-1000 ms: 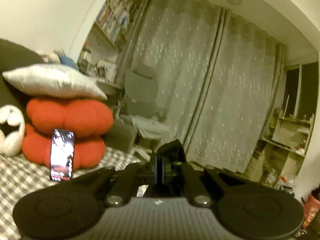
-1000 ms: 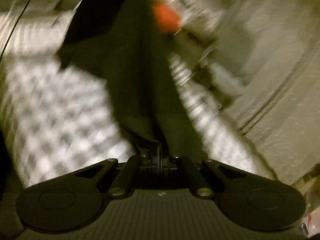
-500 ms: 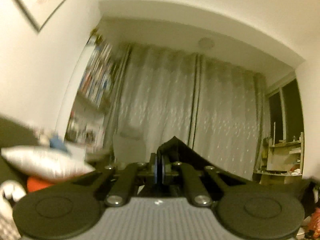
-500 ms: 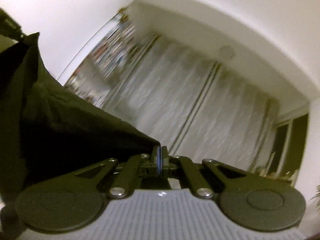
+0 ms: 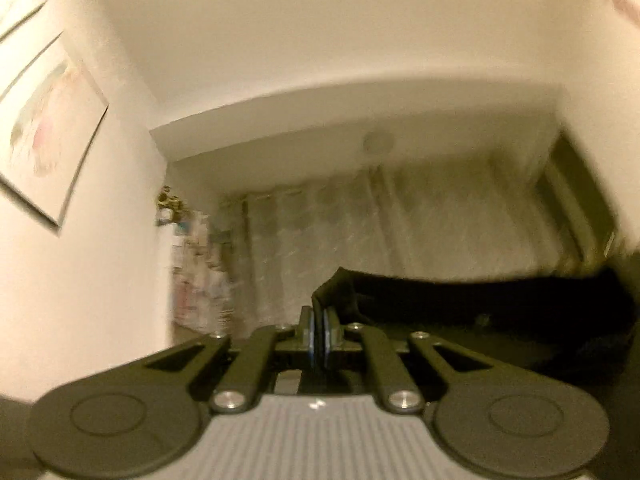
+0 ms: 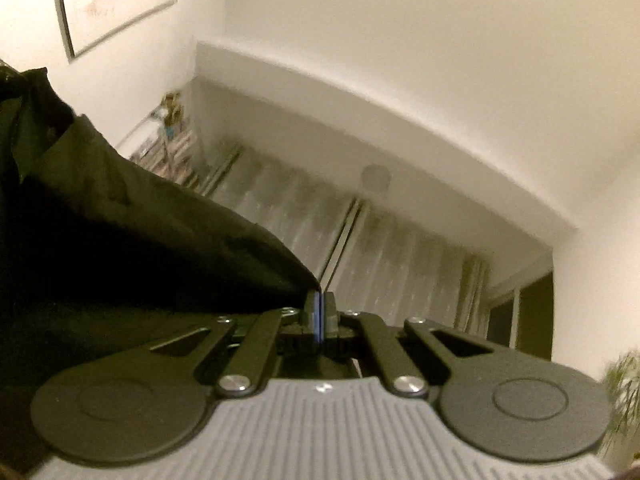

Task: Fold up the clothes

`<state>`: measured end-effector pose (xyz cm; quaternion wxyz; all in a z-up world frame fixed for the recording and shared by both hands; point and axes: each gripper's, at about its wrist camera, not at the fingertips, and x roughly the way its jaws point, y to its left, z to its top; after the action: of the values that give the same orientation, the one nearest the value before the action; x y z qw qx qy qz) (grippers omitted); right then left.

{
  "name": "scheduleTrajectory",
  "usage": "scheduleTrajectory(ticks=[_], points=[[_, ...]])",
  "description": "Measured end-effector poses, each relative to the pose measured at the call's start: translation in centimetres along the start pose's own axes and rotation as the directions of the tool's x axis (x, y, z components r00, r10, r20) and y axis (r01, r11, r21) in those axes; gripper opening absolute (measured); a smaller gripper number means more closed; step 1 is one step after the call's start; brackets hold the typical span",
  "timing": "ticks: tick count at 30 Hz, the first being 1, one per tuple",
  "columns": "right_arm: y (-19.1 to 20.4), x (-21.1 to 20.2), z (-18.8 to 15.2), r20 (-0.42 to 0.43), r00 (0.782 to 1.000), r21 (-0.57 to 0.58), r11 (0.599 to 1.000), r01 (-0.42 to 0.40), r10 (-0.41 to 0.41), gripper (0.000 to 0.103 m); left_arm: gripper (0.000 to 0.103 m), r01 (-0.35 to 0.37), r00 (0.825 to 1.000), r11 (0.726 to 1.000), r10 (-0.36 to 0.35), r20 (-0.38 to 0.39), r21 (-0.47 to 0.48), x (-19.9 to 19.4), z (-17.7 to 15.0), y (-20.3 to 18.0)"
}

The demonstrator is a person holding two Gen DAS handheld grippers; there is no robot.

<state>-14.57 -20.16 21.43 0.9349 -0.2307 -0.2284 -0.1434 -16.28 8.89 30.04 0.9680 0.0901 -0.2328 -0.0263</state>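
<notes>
Both claws are up high and angled toward the ceiling. My left claw [image 5: 319, 330] is clenched on the dark garment [image 5: 480, 300], a bunched corner of cloth poking up just past the pads, and my right claw [image 6: 319, 316] is clamped tight on another edge of the same garment [image 6: 120, 240]. Taking the curtain [image 5: 400, 240] as my landmark, the cloth hangs in front of it in both views, well below the ceiling light [image 5: 377, 144]. Here's the relation that matters: from the left claw the fabric runs off to the right as a taut dark band, and from the right claw it sweeps away to the left, so its long axis lies straight across between my two hands, each holding one end, neither nearer than the other. I judge it's spread in the air and ready to be lowered and laid flat, or doubled over. The left view gives me the stretched top edge against the curtain but not how far the cloth hangs down; the right view shows a broad, creased sheet filling its left side, with the framed picture [image 6: 116, 0] above it. Neither view shows the bed or any surface below, so I can't tell where the bottom hem sits.
</notes>
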Motion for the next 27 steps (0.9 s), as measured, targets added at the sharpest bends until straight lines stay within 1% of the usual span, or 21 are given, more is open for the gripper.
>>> scheduleTrajectory(ticks=[1,2,3,5,6,8,9,11,13,15,16,17,18,19,20,21,22,23,25,26,27], points=[[0.7,0.9,-1.3,-0.034,0.999,0.002,1.000,-0.011,0.011,0.000,0.005,-0.014,0.999,0.998,0.016,-0.031,0.056,1.4,-1.5,-1.1],[1.4,1.8,-2.6,-0.068,0.998,0.004,1.000,-0.020,0.021,0.000,0.005,-0.007,0.997,0.996,0.013,-0.070,0.089,3.1,-3.2,-1.9],[2.2,2.7,-3.8,-0.105,0.994,-0.001,1.000,-0.022,0.022,0.000,0.005,0.015,0.993,0.995,-0.003,-0.116,0.098,4.8,-5.0,-2.6],[3.8,4.8,-6.4,-0.174,0.985,-0.013,1.000,-0.023,0.020,0.000,0.005,0.054,0.975,0.995,-0.034,-0.220,0.084,9.0,-9.1,-3.7],[4.5,6.1,-7.9,-0.213,0.977,-0.014,0.999,-0.029,0.025,0.000,0.005,0.064,0.965,0.994,-0.039,-0.259,0.089,10.8,-11.1,-4.4],[6.1,8.7,-11.4,-0.299,0.954,-0.021,0.999,-0.044,0.036,0.000,0.005,0.106,0.947,0.987,-0.063,-0.316,0.120,13.9,-15.5,-6.2],[6.7,9.7,-13.1,-0.342,0.939,-0.036,0.998,-0.051,0.036,0.000,0.005,0.131,0.934,0.983,-0.080,-0.347,0.125,15.3,-17.7,-7.0],[8.3,11.3,-16.5,-0.412,0.910,-0.055,0.996,-0.065,0.037,0.000,0.007,0.165,0.894,0.980,-0.099,-0.438,0.115,17.7,-22.4,-8.8],[10.0,13.1,-20.2,-0.490,0.870,-0.054,0.994,-0.099,0.060,0.000,0.007,0.189,0.845,0.978,-0.114,-0.522,0.093,19.5,-26.4,-9.9],[11.8,14.7,-23.3,-0.554,0.828,-0.054,0.989,-0.136,0.083,0.000,0.010,0.211,0.790,0.974,-0.122,-0.600,0.079,21.1,-30.5,-11.0],[12.6,15.0,-23.9,-0.581,0.809,-0.057,0.986,-0.156,0.095,0.000,0.011,0.221,0.760,0.973,-0.126,-0.638,0.072,21.9,-32.5,-11.5],[13.4,15.3,-24.6,-0.607,0.788,-0.058,0.983,-0.176,0.105,0.000,0.011,0.205,0.739,0.974,-0.093,-0.668,0.091,22.1,-34.0,-11.5],[14.1,15.6,-25.3,-0.632,0.767,-0.060,0.979,-0.195,0.114,0.000,0.013,0.184,0.709,0.980,-0.081,-0.700,0.072,22.5,-35.3,-11.0],[14.4,16.3,-26.4,-0.655,0.747,-0.066,0.976,-0.207,0.114,0.000,0.018,0.161,0.677,0.986,-0.072,-0.732,0.052,22.8,-36.6,-10.5],[14.3,17.1,-27.1,-0.678,0.725,-0.050,0.976,-0.211,0.122,0.000,0.028,0.137,0.644,0.990,-0.064,-0.762,0.032,23.2,-37.9,-10.0],[14.3,17.5,-28.1,-0.703,0.698,-0.021,0.978,-0.210,0.134,0.000,0.036,0.120,0.623,0.992,-0.097,-0.776,-0.027,22.9,-38.4,-8.9],[14.6,18.0,-29.0,-0.722,0.679,-0.013,0.979,-0.204,0.132,0.000,0.054,0.118,0.599,0.990,-0.130,-0.790,-0.073,22.6,-39.1,-8.3],[14.7,17.9,-29.6,-0.740,0.660,-0.009,0.979,-0.203,0.130,0.000,0.066,0.115,0.573,0.986,-0.163,-0.803,-0.118,22.4,-39.9,-7.6],[14.6,18.1,-30.4,-0.768,0.624,0.023,0.980,-0.197,0.143,0.000,0.067,0.106,0.522,0.973,-0.231,-0.821,-0.206,21.9,-41.5,-6.4],[14.5,18.3,-30.7,-0.778,0.608,0.048,0.980,-0.191,0.157,0.000,0.068,0.087,0.505,0.969,-0.242,-0.829,-0.230,21.8,-42.2,-5.9],[14.4,18.5,-31.0,-0.787,0.592,0.076,0.979,-0.187,0.174,0.000,0.068,0.064,0.492,0.966,-0.249,-0.834,-0.251,21.4,-43.0,-5.8]])
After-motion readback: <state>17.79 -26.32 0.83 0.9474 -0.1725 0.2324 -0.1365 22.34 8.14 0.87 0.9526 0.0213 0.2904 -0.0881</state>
